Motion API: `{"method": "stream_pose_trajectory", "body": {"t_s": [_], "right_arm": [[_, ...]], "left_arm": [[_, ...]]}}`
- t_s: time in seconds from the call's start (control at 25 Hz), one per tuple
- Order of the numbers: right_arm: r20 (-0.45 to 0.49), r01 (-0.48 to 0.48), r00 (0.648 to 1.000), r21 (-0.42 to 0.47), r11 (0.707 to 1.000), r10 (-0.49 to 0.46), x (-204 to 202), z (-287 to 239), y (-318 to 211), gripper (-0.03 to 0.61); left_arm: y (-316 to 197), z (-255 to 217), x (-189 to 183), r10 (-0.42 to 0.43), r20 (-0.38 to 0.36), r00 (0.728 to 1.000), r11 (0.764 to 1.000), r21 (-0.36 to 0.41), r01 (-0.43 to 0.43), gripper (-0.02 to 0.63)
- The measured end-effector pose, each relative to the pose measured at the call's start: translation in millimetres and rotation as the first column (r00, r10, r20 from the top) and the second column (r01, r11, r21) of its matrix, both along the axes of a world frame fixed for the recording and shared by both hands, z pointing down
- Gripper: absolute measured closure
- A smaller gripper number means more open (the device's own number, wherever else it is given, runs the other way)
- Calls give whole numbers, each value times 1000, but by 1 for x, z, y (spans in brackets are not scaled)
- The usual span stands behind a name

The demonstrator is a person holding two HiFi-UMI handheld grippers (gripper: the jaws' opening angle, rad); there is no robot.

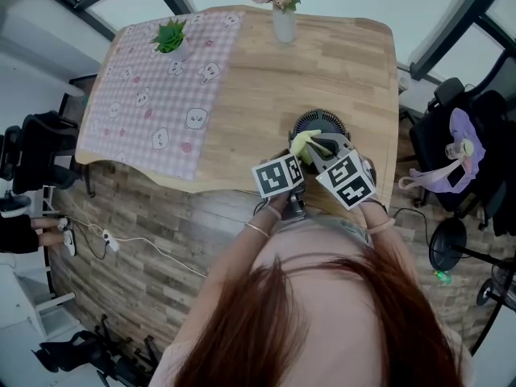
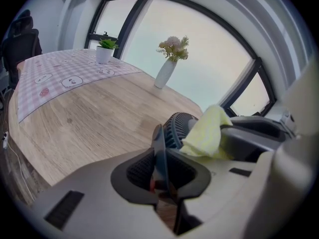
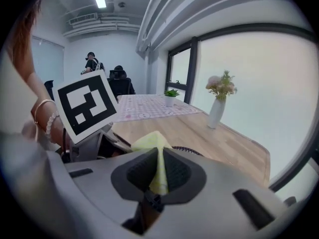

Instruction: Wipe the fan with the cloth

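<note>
A small round dark fan (image 1: 322, 122) stands near the wooden table's (image 1: 339, 63) front edge. My left gripper (image 1: 301, 161) reaches it from the near side; in the left gripper view its pads are closed on a thin dark edge of the fan (image 2: 158, 146), with the grille (image 2: 178, 127) just beyond. My right gripper (image 1: 324, 147) is shut on a yellow cloth (image 1: 304, 142), which lies against the fan's near side. The cloth (image 3: 152, 144) rises pinched between the right pads, and the fan's rim (image 3: 192, 152) shows behind them. The cloth (image 2: 209, 132) also hangs at the left gripper view's right.
A white vase of flowers (image 1: 282, 18) stands at the table's far edge. A potted plant (image 1: 169, 37) sits on a pink checked cloth (image 1: 153, 95) on the left half. Office chairs, one with a purple bag (image 1: 459, 147), stand to the right. A person (image 3: 92, 61) is far back.
</note>
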State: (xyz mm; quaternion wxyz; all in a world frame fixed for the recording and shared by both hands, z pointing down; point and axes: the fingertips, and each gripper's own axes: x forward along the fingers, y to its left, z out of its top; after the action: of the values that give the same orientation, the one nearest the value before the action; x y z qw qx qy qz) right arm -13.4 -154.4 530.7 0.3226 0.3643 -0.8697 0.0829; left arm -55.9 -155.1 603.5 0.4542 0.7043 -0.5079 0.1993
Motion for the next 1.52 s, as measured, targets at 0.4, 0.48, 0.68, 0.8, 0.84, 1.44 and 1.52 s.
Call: {"method": "stream_pose_trajectory", "body": {"t_s": [0.4,0.48,0.68,0.8,0.84,1.44,1.52], "right_arm": [[-75,63,995,-105,992,-71,-15,34,5,551],[-86,57,994,-102,993,-66,-13,36,8,551],[-83,46,995,-88,995,-53,-9,36,10,551],[-91,41,995,-80,996,-49,-6,36,12,551],[-93,39,995,-77,996,-46,-5,36,13,551],[-85,-6,996,-91,996,-2,17,39,23,551],[-87,-10,996,-91,996,2,20,39,24,551]], "left_arm": [[-1,1,0,-7,-8,1000,1000,-4,7,555],[0,1,1,-16,-17,1000,1000,-7,16,554],[2,0,2,-21,-16,1000,1000,-9,20,554],[3,0,2,-26,-15,1000,1000,-10,26,554],[3,0,2,-28,-15,1000,1000,-10,28,554],[2,0,2,-33,-8,999,999,11,33,554],[2,0,2,-33,-8,999,999,12,33,554]]}}
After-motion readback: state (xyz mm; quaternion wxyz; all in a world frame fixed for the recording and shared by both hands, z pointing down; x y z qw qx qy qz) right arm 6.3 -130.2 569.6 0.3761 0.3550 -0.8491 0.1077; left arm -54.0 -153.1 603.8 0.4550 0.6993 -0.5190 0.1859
